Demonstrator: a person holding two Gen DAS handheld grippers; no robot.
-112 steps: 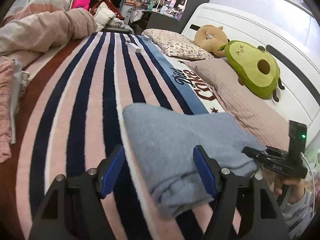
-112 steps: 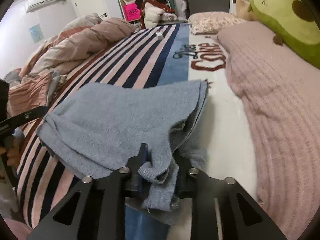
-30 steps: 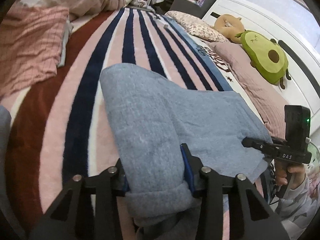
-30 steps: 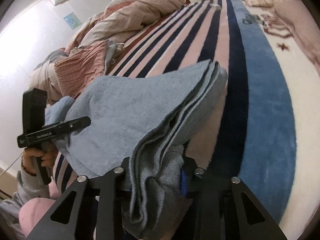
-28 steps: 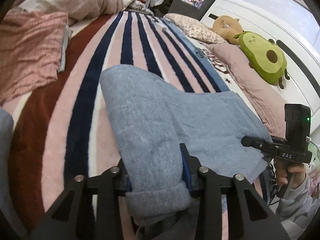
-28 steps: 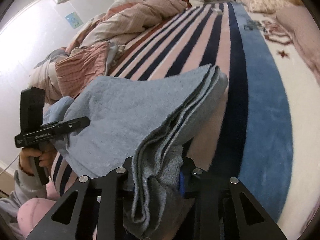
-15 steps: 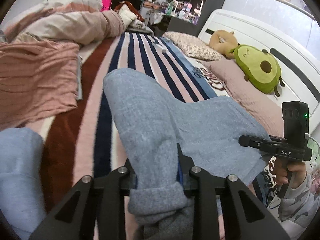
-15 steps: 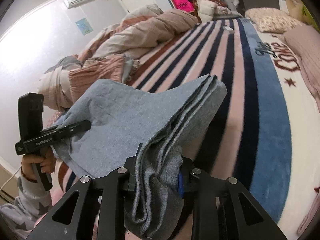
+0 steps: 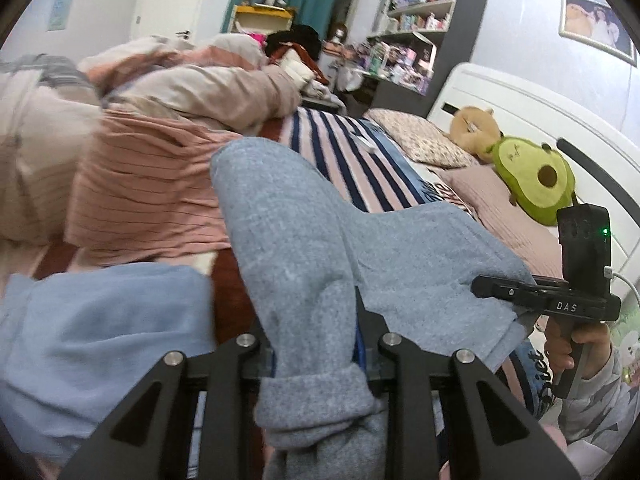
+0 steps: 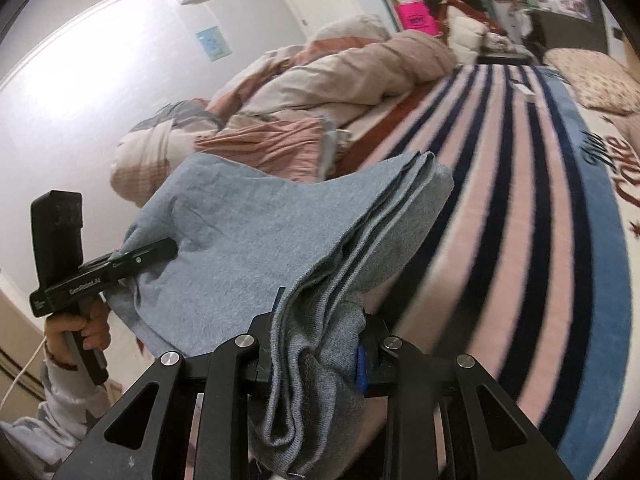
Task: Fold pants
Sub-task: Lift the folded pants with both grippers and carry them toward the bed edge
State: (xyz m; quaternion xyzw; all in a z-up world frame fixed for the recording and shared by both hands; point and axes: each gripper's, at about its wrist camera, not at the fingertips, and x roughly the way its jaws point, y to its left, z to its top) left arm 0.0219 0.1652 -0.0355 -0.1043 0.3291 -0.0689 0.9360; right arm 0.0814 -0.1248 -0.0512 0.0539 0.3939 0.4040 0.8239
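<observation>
left wrist view: the left gripper point(image 9: 316, 344) is clamped on one end of the folded grey pants point(image 9: 304, 240), with a rolled hem bulging out below the jaws. the pants hang in the air above the striped blanket point(image 9: 352, 160), stretched between the two grippers. over to the right, the right gripper point(image 9: 486, 286) pinches the far corner of the cloth, held by the person's right hand point(image 9: 576, 344). a light blue garment point(image 9: 96, 328) lies low on the left, a pink ribbed cloth point(image 9: 144, 188) sits behind it, and a bunched duvet point(image 9: 192, 84) is piled further back. an avocado plush point(image 9: 536, 176) rests by the white headboard point(image 9: 532, 120) (a tan plush sits just beside it).

right wrist view: the right gripper point(image 10: 320, 348) is closed on a thick stack of layers at the pants' point(image 10: 256, 240) edge, the folds showing as parallel lines running away from the jaws. the left gripper point(image 10: 160, 250) grips the opposite corner, held in the left hand point(image 10: 80, 328). the blanket point(image 10: 520, 200) spreads below and to the right, well under the cloth. the duvet point(image 10: 340, 76) lies behind.
</observation>
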